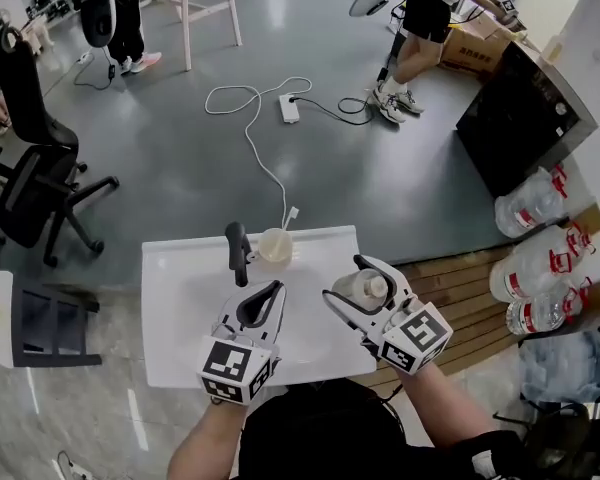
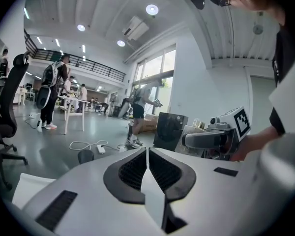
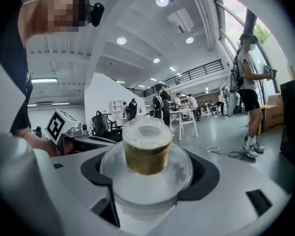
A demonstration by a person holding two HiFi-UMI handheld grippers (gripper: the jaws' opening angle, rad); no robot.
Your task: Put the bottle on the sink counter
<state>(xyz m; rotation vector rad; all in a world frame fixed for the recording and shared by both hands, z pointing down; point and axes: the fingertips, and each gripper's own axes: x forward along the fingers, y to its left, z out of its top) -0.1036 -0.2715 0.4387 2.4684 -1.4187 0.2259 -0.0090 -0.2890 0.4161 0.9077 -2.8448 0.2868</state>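
A small clear bottle (image 1: 366, 287) with a gold-coloured cap is held in my right gripper (image 1: 363, 280), which is shut on it above the right edge of the white sink counter (image 1: 176, 318). In the right gripper view the bottle (image 3: 147, 157) fills the space between the jaws, cap pointing forward. My left gripper (image 1: 268, 294) hovers over the middle of the counter with its jaws shut and nothing between them. In the left gripper view its fingertips (image 2: 147, 150) meet, and the right gripper (image 2: 210, 139) shows beyond them.
A black faucet (image 1: 238, 251) and a translucent round cup (image 1: 275, 245) stand at the counter's far edge. Large water jugs (image 1: 536, 268) lie on wooden boards (image 1: 465, 286) to the right. A black office chair (image 1: 30, 168) stands left, a power strip (image 1: 289, 108) with cables beyond.
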